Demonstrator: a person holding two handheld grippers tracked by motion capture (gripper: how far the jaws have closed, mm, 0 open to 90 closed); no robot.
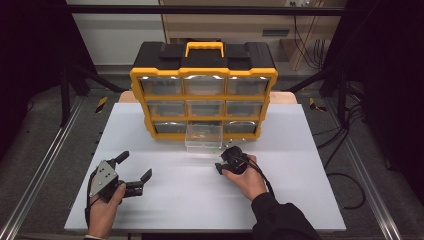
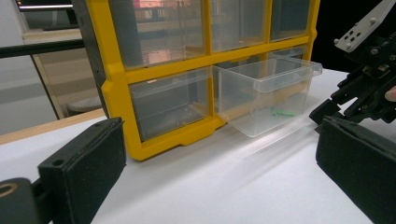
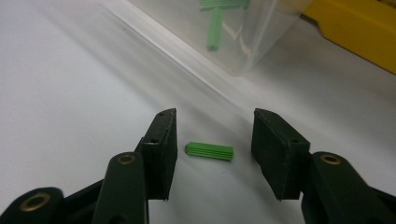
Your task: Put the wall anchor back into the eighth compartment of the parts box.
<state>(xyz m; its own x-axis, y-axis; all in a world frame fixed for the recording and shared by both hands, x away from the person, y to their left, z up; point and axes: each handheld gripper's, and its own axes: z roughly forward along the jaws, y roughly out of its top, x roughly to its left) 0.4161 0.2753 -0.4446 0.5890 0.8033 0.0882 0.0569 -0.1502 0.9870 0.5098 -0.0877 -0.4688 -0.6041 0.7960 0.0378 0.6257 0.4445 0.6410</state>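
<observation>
One small green ribbed plug (image 3: 209,151) lies on the white table (image 1: 165,200) at six o'clock of the pulled-out clear drawer (image 1: 204,139) — between our right gripper (image 3: 214,150) pads, not yet touched. It looks light, stiff and prone to roll, so we'd pinch it across the ends. Our left gripper (image 1: 134,169) rests with its jaws spread, holding nothing.

A white table top (image 1: 165,200) is seen carrying a yellow-and-black drawer organiser (image 1: 203,90) at its far edge; a small green ribbed dowel (image 3: 209,151) is laid on it near the pulled-out clear drawer (image 1: 203,137).
</observation>
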